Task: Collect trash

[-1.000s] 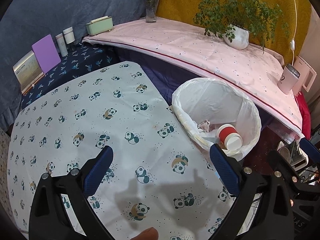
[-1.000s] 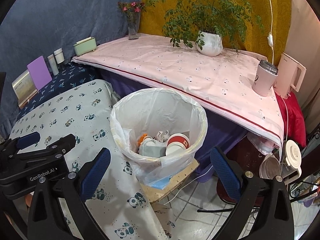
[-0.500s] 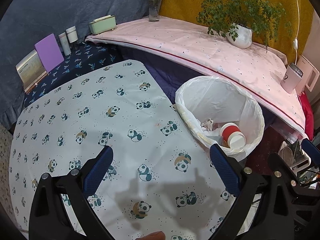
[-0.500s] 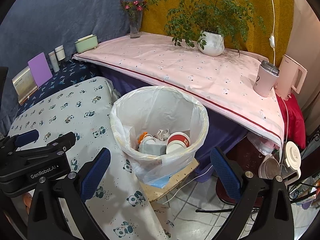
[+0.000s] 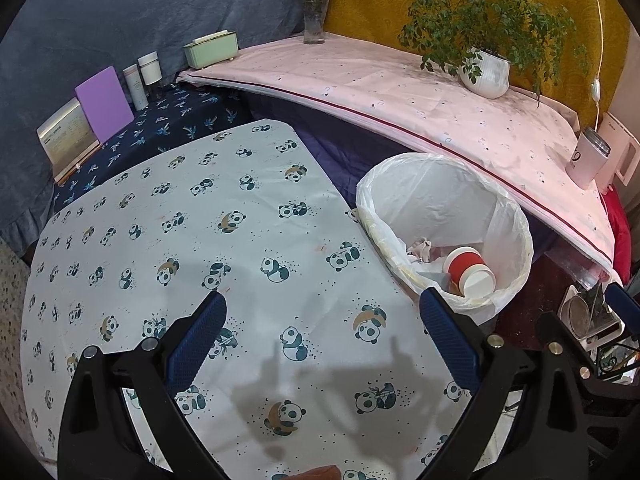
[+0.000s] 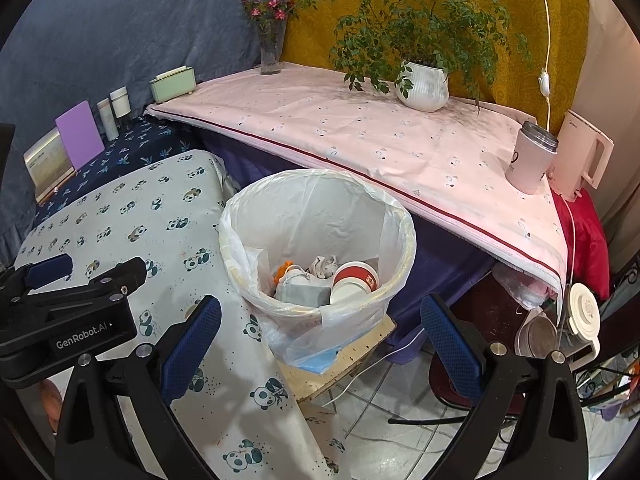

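A white-lined trash bin [image 6: 400, 216] stands beside the panda-print table [image 6: 132, 220]; it also shows in the left wrist view [image 5: 520, 224]. Inside lie a red and white paper cup [image 6: 354, 278], a grey packet [image 6: 300, 292] and crumpled paper [image 6: 325, 265]. The cup shows in the left wrist view [image 5: 470, 272] too. My left gripper [image 5: 320, 340] is open and empty above the table [image 5: 200, 220]. My right gripper [image 6: 320, 344] is open and empty, just in front of the bin. The left gripper's body [image 6: 64, 304] appears at the left of the right wrist view.
A pink-covered shelf [image 6: 380, 136] behind the bin holds a white plant pot [image 6: 425, 87], a flower vase [image 6: 270, 54], a pink mug [image 6: 530, 162] and a kettle [image 6: 584, 152]. A purple board [image 5: 105, 104] and bottles [image 5: 144, 78] stand at the back left. The bin sits on a wooden board [image 6: 360, 344] over tiled floor.
Both grippers have drawn back and up a little, so the views shift slightly. Both stay open and empty. The bin's contents have not moved.
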A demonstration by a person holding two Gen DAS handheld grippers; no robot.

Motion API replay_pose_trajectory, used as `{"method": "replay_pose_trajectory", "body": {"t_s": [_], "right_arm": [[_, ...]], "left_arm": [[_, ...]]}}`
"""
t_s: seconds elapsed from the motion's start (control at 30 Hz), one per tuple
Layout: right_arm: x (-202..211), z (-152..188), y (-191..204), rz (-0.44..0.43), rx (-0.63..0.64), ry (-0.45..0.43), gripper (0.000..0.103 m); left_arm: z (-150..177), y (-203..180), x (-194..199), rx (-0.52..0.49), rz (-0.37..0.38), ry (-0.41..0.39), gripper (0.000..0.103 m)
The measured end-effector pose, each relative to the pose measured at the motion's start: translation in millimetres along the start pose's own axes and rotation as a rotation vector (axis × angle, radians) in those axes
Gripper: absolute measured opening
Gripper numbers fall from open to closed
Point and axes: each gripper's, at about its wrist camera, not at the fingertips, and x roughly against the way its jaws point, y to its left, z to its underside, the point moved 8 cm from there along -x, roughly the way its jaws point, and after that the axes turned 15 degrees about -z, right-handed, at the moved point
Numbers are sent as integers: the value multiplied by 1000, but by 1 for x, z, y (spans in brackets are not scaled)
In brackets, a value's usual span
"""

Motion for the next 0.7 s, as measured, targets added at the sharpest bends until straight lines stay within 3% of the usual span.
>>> {"method": "replay_pose_trajectory", "body": {"t_s": [0.7], "right_arm": [[-3,5,-2,16,4,8,96]], "left_arm": [[10,6,-6,-9,-15,39,93]]}}
